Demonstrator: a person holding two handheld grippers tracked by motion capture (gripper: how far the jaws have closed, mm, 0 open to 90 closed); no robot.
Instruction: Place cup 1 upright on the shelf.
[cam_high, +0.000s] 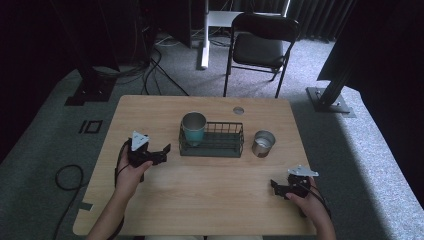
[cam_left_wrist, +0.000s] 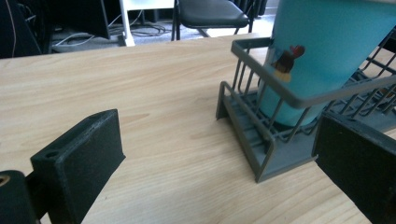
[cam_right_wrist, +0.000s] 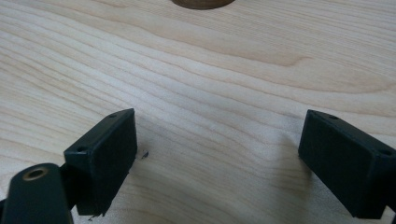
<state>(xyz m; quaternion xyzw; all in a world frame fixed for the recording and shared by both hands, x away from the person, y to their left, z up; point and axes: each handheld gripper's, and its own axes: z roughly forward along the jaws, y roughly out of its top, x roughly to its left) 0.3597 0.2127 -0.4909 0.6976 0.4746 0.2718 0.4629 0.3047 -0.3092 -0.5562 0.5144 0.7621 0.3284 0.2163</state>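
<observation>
A dark wire basket (cam_high: 220, 145) sits at the middle of the wooden table (cam_high: 210, 185). A teal cup (cam_high: 194, 127) stands upright in its left end. To the right of the basket, a metal cup (cam_high: 263, 143) stands on the table. My left gripper (cam_high: 164, 154) is open just left of the basket, jaws pointing at it. In the left gripper view the basket corner (cam_left_wrist: 261, 140) and the teal cup (cam_left_wrist: 327, 56) lie close ahead of the open left gripper (cam_left_wrist: 219, 158). My right gripper (cam_high: 278, 190) is open near the front right, over bare wood (cam_right_wrist: 219, 93).
A round grommet (cam_high: 238, 110) is set into the table's far edge. Beyond the table stands a black folding chair (cam_high: 260, 45). Cables lie on the floor at the left (cam_high: 67, 177). A dark round edge (cam_right_wrist: 203, 3) shows at the top of the right gripper view.
</observation>
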